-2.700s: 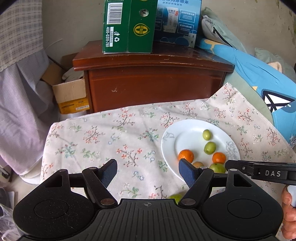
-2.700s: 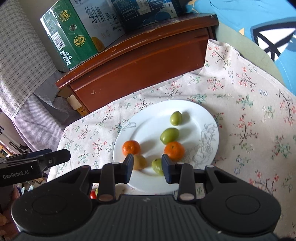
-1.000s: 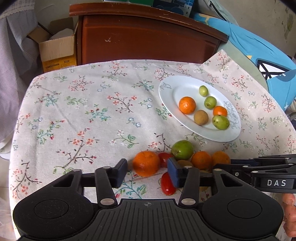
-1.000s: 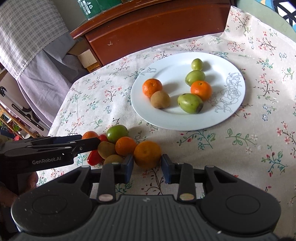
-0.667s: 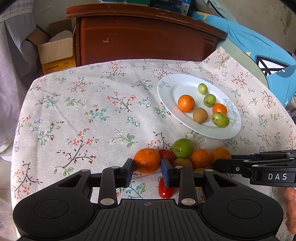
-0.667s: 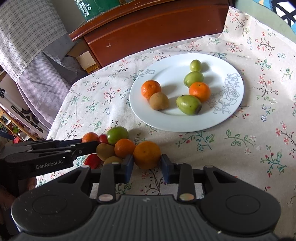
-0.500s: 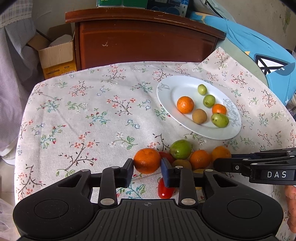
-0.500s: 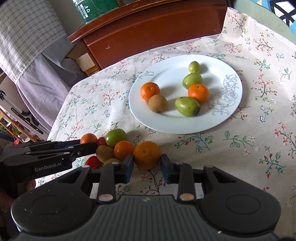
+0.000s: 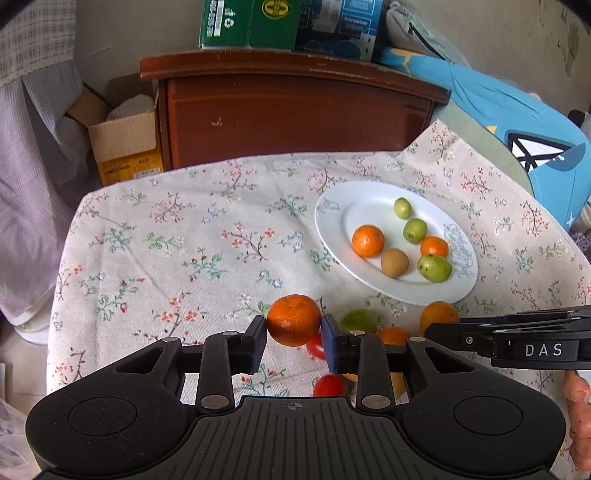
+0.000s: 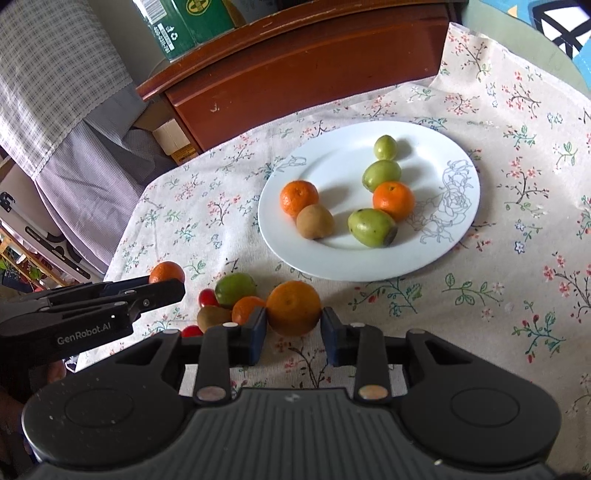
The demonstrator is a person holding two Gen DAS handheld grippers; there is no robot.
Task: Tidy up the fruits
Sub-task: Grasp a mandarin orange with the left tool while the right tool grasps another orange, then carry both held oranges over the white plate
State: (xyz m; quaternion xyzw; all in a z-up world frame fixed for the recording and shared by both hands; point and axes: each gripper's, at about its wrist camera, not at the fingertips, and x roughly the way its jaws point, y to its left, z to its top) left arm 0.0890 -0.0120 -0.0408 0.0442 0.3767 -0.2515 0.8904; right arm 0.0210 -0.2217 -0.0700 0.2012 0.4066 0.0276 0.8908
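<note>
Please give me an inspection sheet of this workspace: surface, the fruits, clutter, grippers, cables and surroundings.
Surface: floral tablecloth, covers the table.
Job's things: white plate holds six fruits; loose pile of fruits lies on the cloth beside it.
Clutter: nothing seen on the cloth.
Grippers: left gripper jaws have just been closing and now clamp the darker mandarin; right gripper jaws clamp the paler mandarin.
Cables: nothing seen.
Surroundings: wooden cabinet behind, green carton on it, cardboard box beside it.
</note>
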